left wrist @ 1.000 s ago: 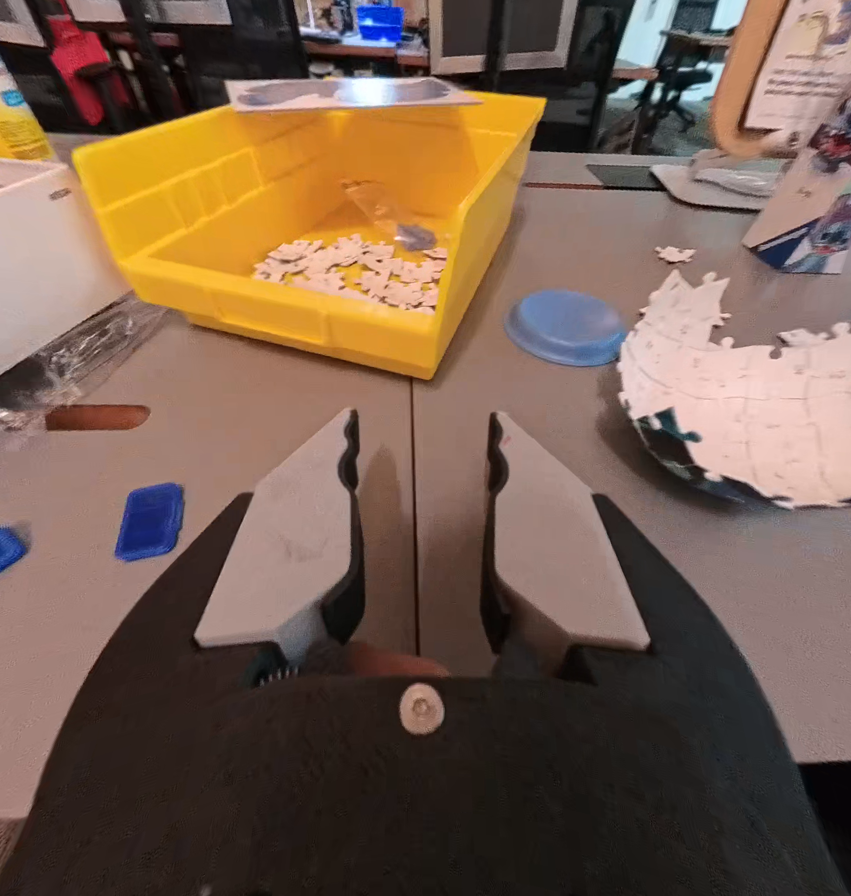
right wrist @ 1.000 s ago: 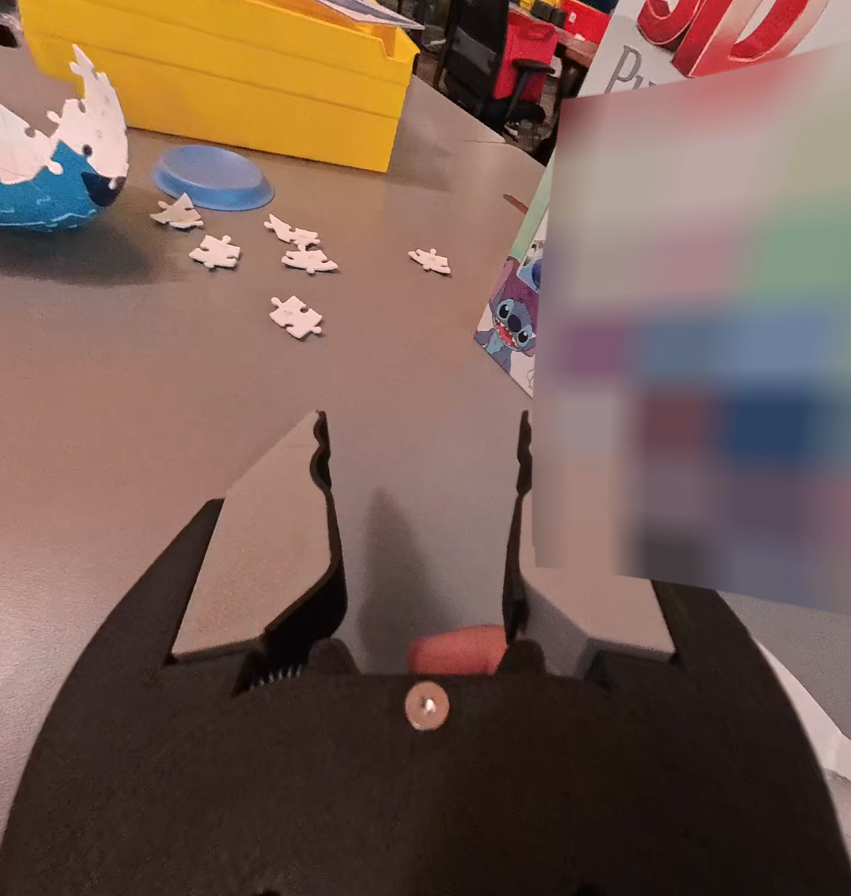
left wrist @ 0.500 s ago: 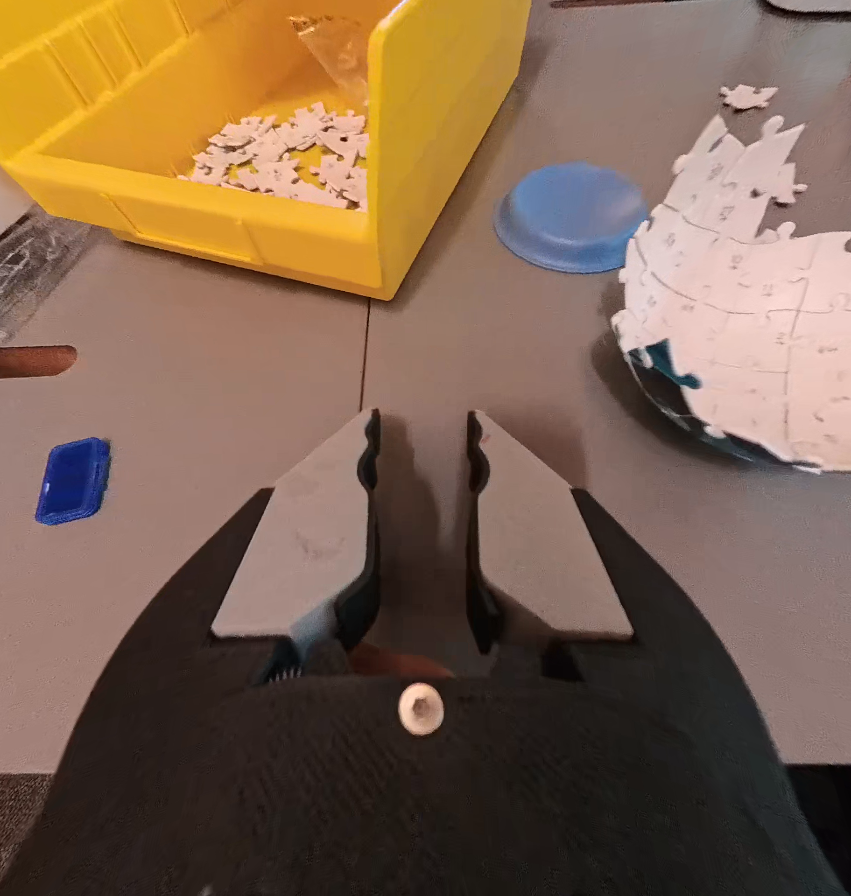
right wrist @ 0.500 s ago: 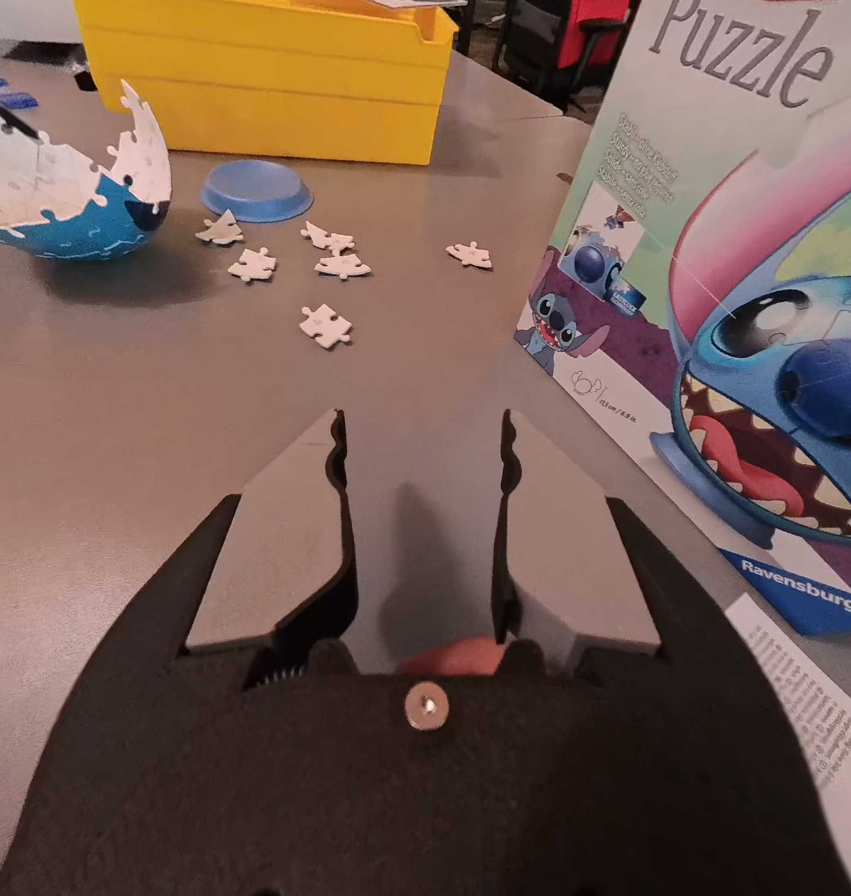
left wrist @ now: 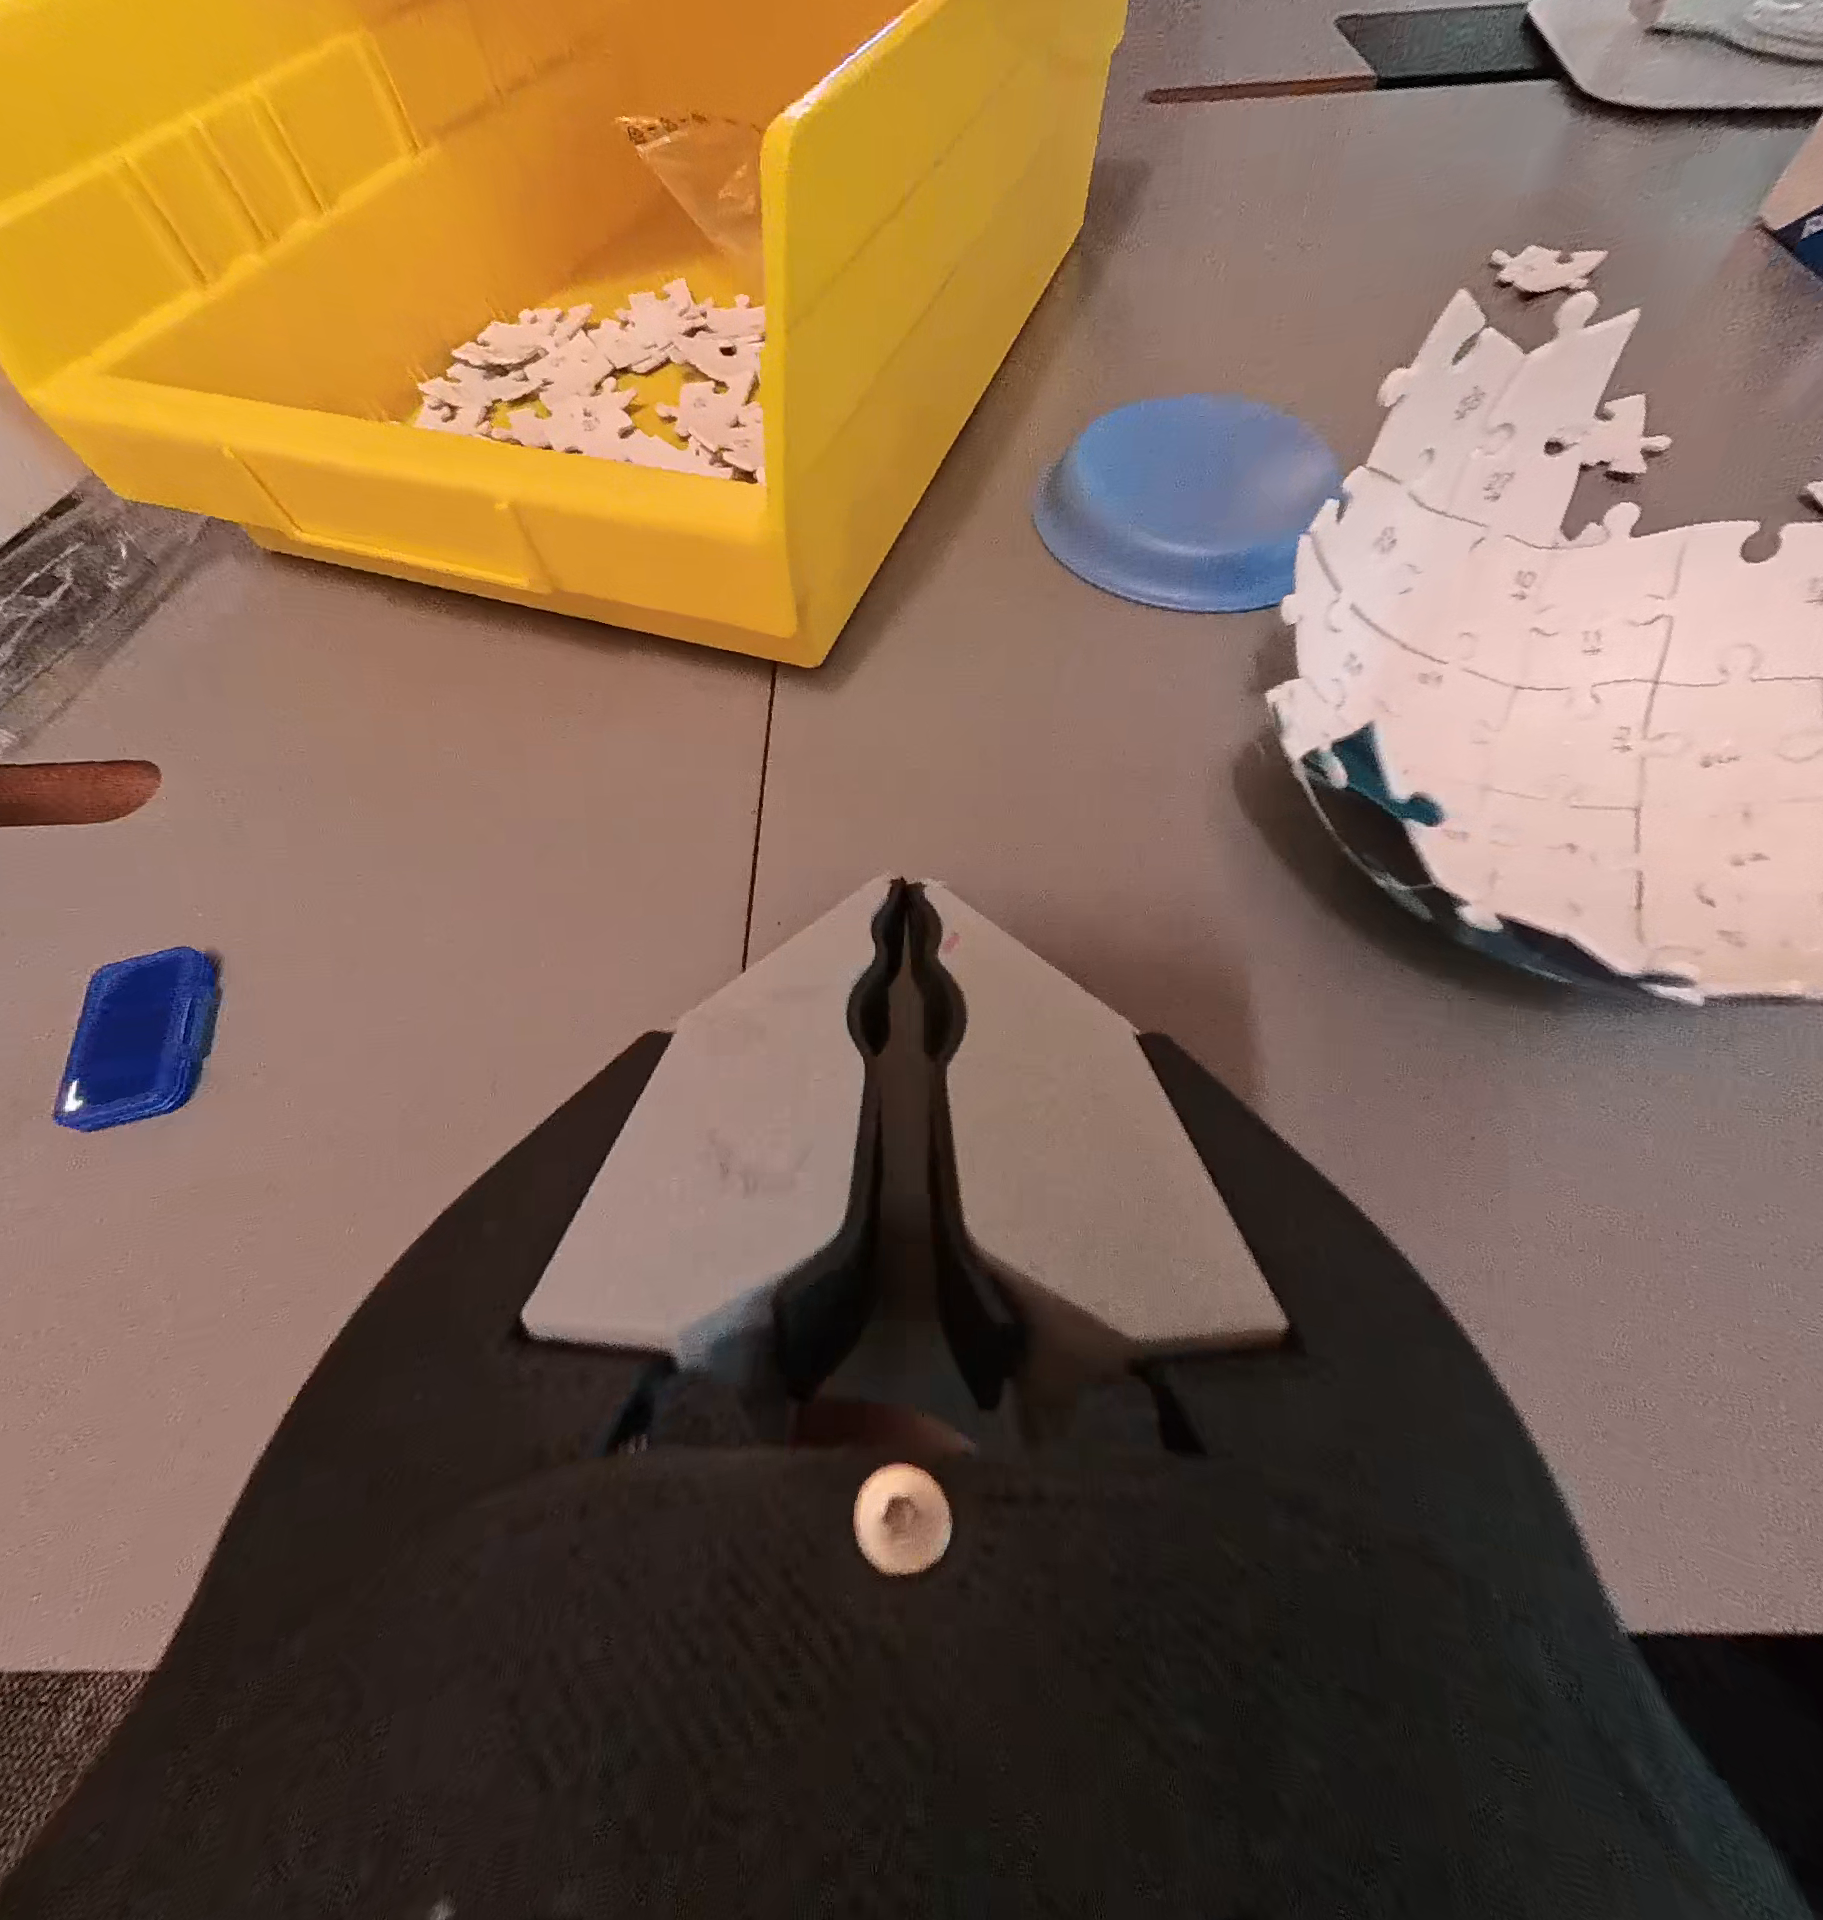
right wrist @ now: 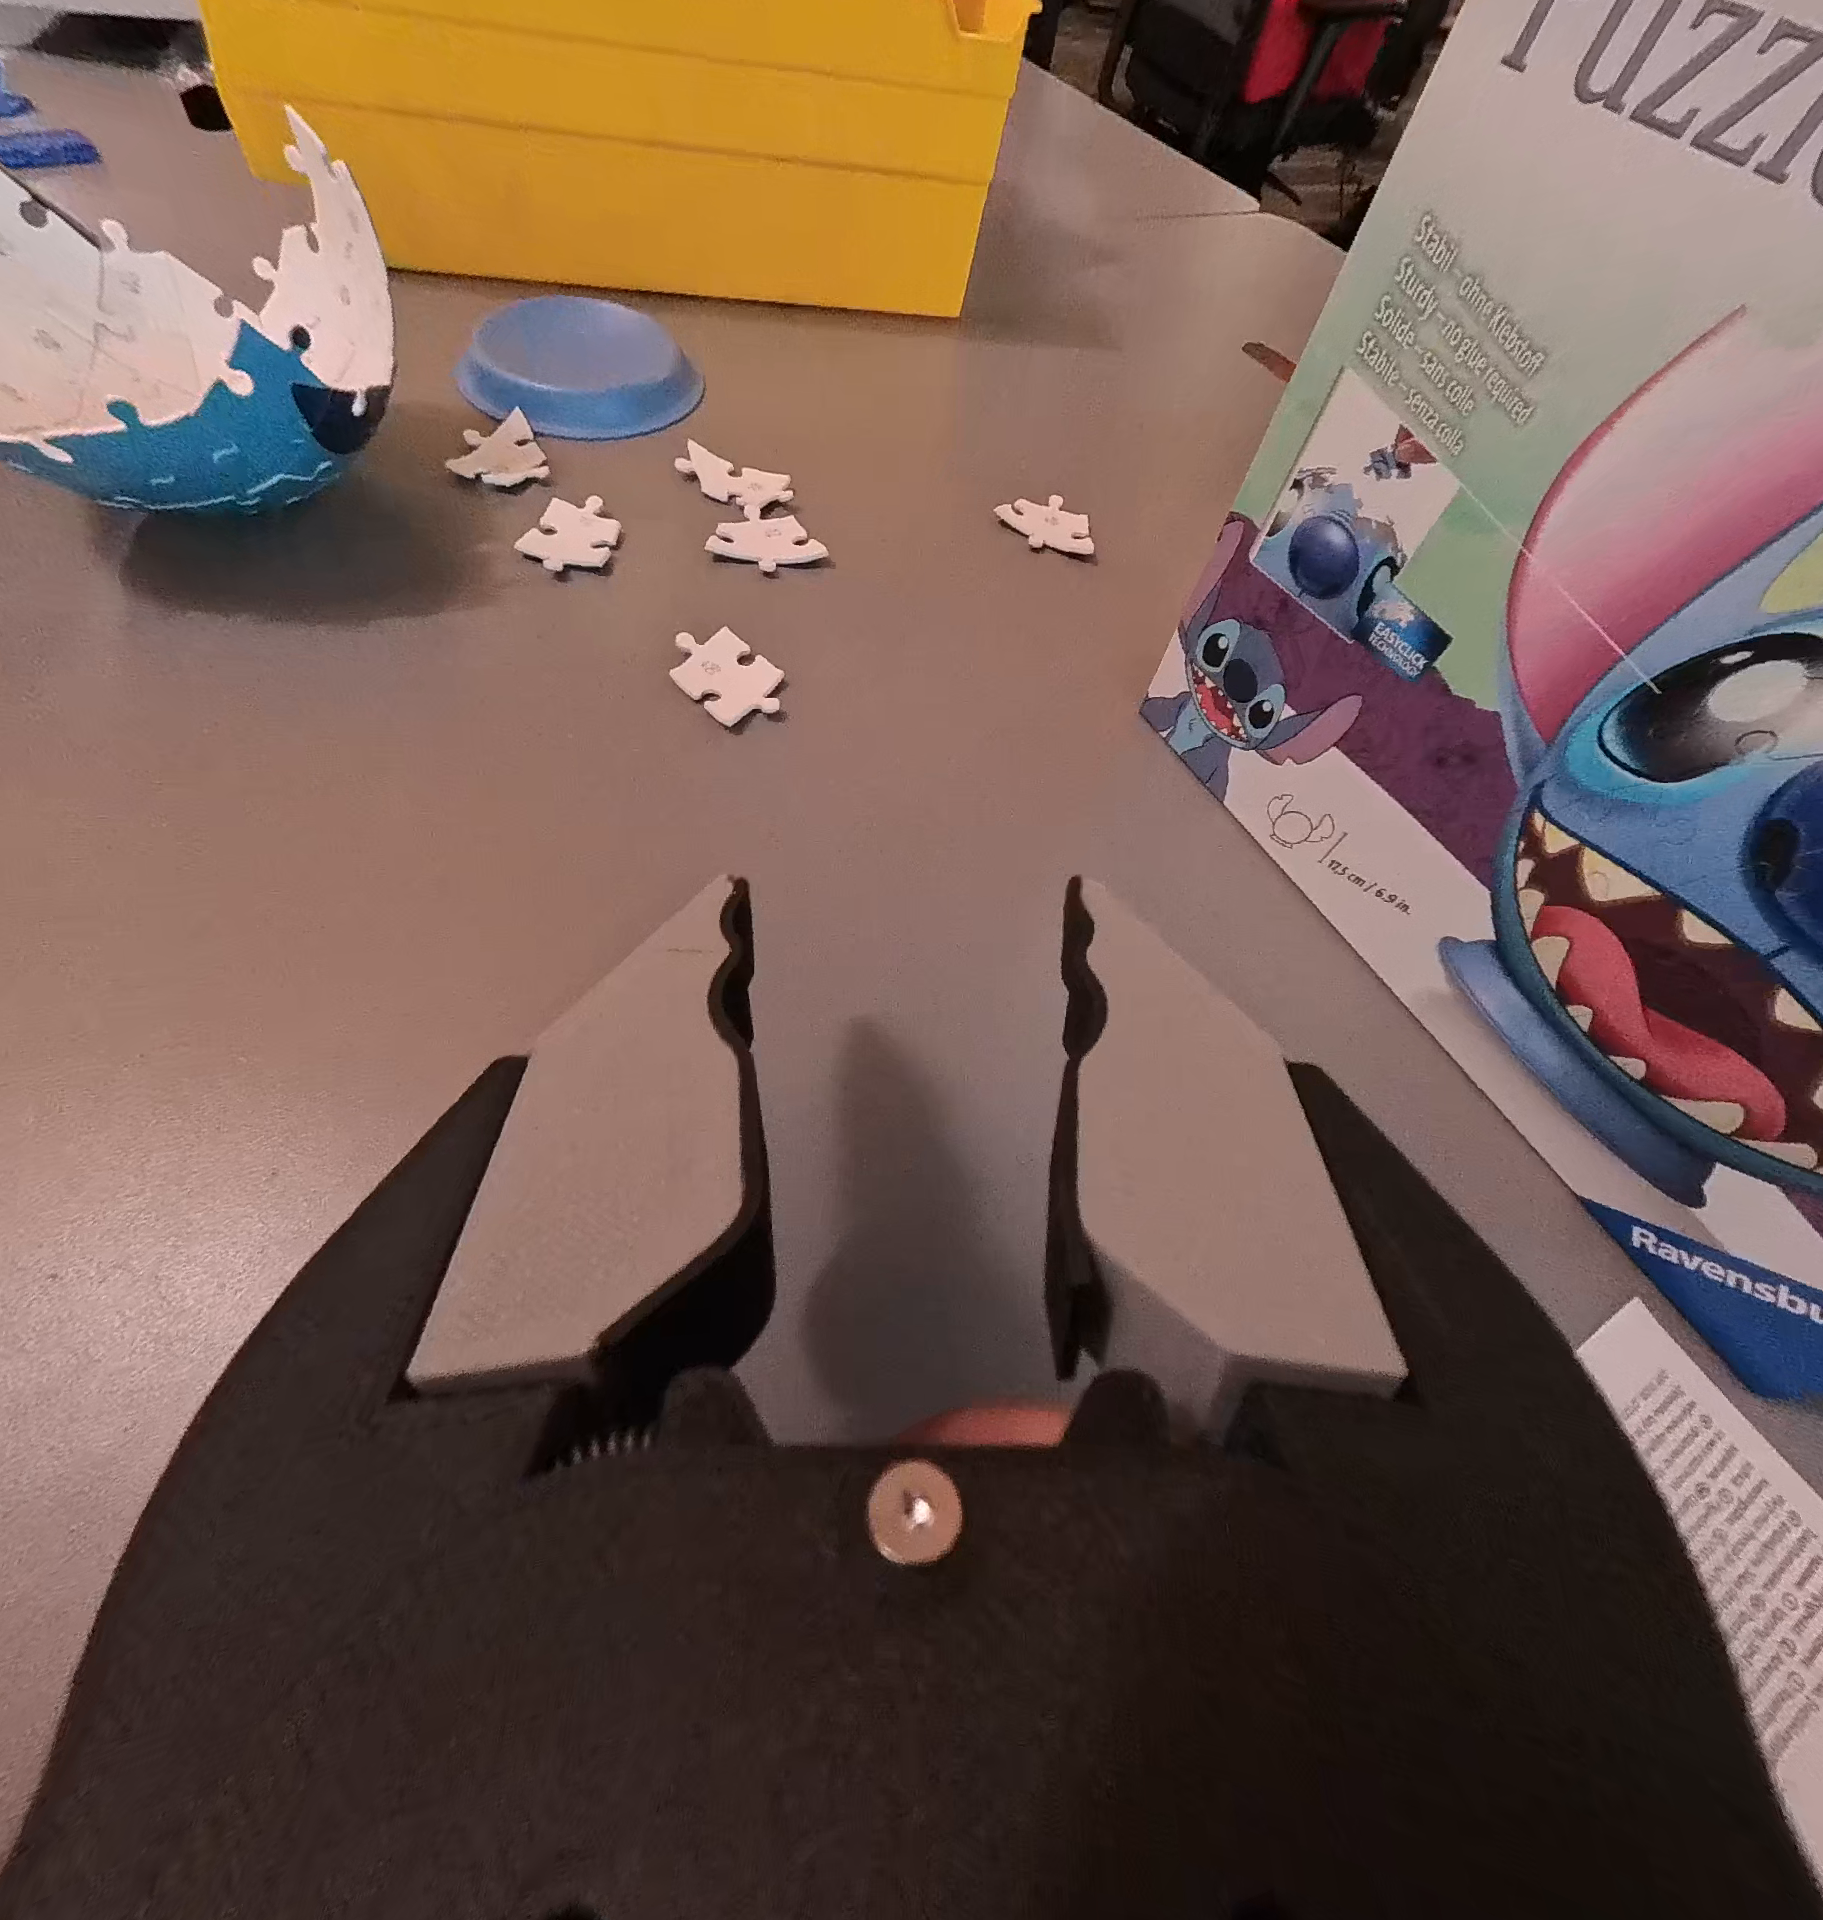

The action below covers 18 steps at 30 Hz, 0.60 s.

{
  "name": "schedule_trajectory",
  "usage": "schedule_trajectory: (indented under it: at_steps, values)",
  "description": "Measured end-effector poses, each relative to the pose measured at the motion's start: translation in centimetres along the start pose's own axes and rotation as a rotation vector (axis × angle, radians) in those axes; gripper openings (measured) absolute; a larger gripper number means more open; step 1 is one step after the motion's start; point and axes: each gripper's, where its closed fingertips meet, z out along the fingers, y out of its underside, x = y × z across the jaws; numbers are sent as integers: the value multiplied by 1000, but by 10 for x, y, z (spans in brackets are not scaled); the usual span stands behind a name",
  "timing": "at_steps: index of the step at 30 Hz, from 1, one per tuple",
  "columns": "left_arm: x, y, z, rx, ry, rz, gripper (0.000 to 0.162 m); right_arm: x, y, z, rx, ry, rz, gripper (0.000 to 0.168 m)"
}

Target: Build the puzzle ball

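The half-built puzzle ball (left wrist: 1613, 727) lies on the grey table, white inside facing up, blue outside below; it also shows in the right wrist view (right wrist: 159, 343). My left gripper (left wrist: 902, 888) is shut and empty, above the table left of the ball. My right gripper (right wrist: 896, 894) is open and empty, above the table. Several loose white pieces (right wrist: 725, 675) lie ahead of it. A yellow bin (left wrist: 886, 416) holds several more pieces (left wrist: 606, 374). A blue round stand (left wrist: 1187, 499) sits between bin and ball.
The puzzle box (right wrist: 1572, 675) stands close to the right of my right gripper. A small blue plastic part (left wrist: 138, 1034) lies to the left of my left gripper. A clear plastic bag (left wrist: 45, 603) lies at the left edge. One loose piece (left wrist: 1546, 265) lies beyond the ball. Tip to tip, the grippers are about 40 centimetres apart.
My left gripper has closed from open to fully shut and tilted down toward the table. My right gripper stayed open and moved a little forward and left, away from the box.
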Motion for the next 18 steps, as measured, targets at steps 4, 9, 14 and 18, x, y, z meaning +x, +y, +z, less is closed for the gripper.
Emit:
schedule_trajectory:
  at_steps: [4,9,14,18]
  values:
    - [1,0,0,-2,11,-12,0,-1,3,-2,-11,-12,7,55]
    - [5,0,2,-9,49,-4,0,-4,8,-3,-41,-17,-6,53]
    - [11,0,3,-21,112,8,0,-9,10,-2,-60,-18,-40,52]
    - [19,2,2,-41,185,46,3,-11,7,-1,-47,-41,-19,50]
